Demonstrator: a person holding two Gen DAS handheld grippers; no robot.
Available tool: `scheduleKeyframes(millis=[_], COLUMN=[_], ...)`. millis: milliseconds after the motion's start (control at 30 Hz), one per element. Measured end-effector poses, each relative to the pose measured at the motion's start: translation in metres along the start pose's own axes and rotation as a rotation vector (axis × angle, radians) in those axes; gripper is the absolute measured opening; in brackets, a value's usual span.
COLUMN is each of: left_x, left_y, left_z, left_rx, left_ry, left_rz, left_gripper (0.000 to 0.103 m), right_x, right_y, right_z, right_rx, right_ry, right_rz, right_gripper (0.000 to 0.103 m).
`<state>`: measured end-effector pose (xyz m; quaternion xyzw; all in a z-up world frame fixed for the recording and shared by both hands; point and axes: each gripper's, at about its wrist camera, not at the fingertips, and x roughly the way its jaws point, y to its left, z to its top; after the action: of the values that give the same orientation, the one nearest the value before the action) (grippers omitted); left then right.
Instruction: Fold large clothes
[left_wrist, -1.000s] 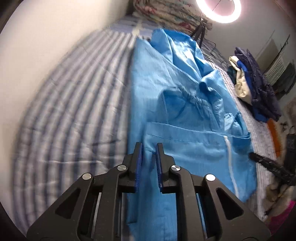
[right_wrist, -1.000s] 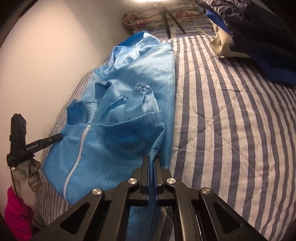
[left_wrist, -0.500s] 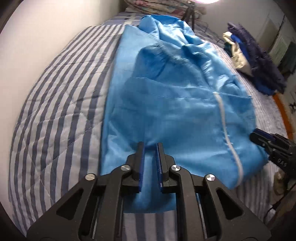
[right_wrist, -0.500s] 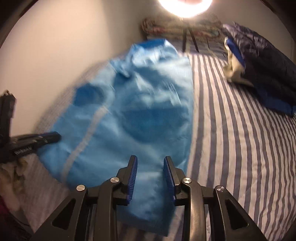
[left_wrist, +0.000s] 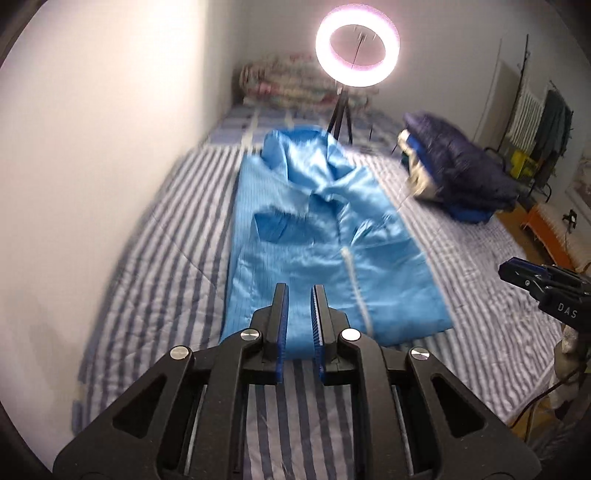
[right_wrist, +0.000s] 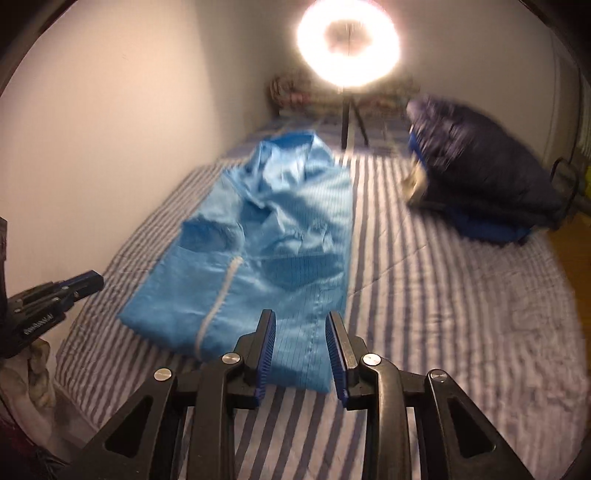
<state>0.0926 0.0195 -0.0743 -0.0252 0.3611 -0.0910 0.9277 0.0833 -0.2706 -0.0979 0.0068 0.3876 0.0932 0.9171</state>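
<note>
a bed with a blue-and-white striped quilt fills both views, pushed against a pale wall on its left side. at the far end a lit ring light stands on a small tripod, with a rolled floral blanket behind it. a heap of dark navy clothes sits on the right side of the bed, well apart from the work.

the blue garment lies flat on the quilt, nearer the wall side. its long axis runs straight away from the cameras: the collar end points toward the ring light, the hem end lies closest to the grippers. a white zipper runs along that axis, and the sleeves appear folded in across the chest, though blur softens the detail.

the left gripper hovers over the near hem with a narrow gap between its blue pads; nothing is pinched in it, and whether it touches the cloth cannot be told. the right gripper is spread clearly wider, poised above the garment's near right corner, holding nothing. each gripper shows at the edge of the other's view.
</note>
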Motion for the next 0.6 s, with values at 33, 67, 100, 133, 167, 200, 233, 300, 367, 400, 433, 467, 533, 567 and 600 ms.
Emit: scheduleKeyframes(millis=[33, 67, 100, 133, 167, 200, 233, 300, 367, 400, 433, 467, 533, 567, 600], left_x=[-0.011, -0.023, -0.031, -0.042, -0.056, -0.069, -0.077, -0.097, -0.11, -0.114, -0.12, -0.123, -0.128, -0.129, -0.128], left_y=[-0.003, -0.005, -0.007, -0.009, -0.011, -0.013, -0.014, -0.019, -0.02, -0.021, -0.022, -0.022, -0.021, -0.02, -0.019], left_z=[0.002, 0.002, 0.003, 0.004, 0.004, 0.005, 0.005, 0.008, 0.012, 0.014, 0.018, 0.021, 0.027, 0.033, 0.039], left_rx=[0.004, 0.009, 0.011, 0.013, 0.019, 0.027, 0.032, 0.045, 0.052, 0.056, 0.059, 0.06, 0.062, 0.061, 0.058], left_ry=[-0.014, -0.03, -0.041, -0.059, -0.081, -0.102, -0.113, -0.14, -0.154, -0.16, -0.17, -0.178, -0.182, -0.182, -0.18], left_rz=[0.004, 0.008, 0.011, 0.011, 0.007, 0.01, 0.012, 0.003, 0.0, -0.003, -0.007, -0.008, -0.01, -0.011, -0.012], left_gripper=[0.012, 0.012, 0.012, 0.012, 0.012, 0.012, 0.012, 0.012, 0.022, 0.037, 0.043, 0.043, 0.044, 0.043, 0.044], right_x=[-0.007, -0.024, -0.033, -0.05, -0.059, -0.07, -0.079, -0.099, -0.112, -0.119, -0.124, -0.129, -0.135, -0.135, -0.135], right_y=[0.002, 0.007, 0.01, 0.015, 0.02, 0.023, 0.027, 0.035, 0.041, 0.044, 0.046, 0.047, 0.05, 0.052, 0.053], right_z=[0.003, 0.003, 0.005, 0.006, 0.007, 0.006, 0.007, 0.009, 0.011, 0.013, 0.015, 0.016, 0.021, 0.024, 0.027], right_rx=[-0.008, -0.019, -0.025, -0.034, -0.04, -0.045, -0.049, -0.058, -0.072, -0.077, -0.076, -0.075, -0.085, -0.095, -0.107], right_ry=[-0.014, -0.035, -0.049, -0.07, -0.085, -0.099, -0.114, -0.145, -0.168, -0.179, -0.188, -0.195, -0.205, -0.208, -0.211], right_rz=[-0.007, -0.025, -0.03, -0.041, -0.054, -0.06, -0.065, -0.079, -0.083, -0.088, -0.086, -0.081, -0.075, -0.077, -0.083], right_gripper=[0.03, 0.03, 0.03, 0.03, 0.03, 0.03, 0.031, 0.035, 0.039, 0.039, 0.039, 0.04, 0.041, 0.041, 0.041])
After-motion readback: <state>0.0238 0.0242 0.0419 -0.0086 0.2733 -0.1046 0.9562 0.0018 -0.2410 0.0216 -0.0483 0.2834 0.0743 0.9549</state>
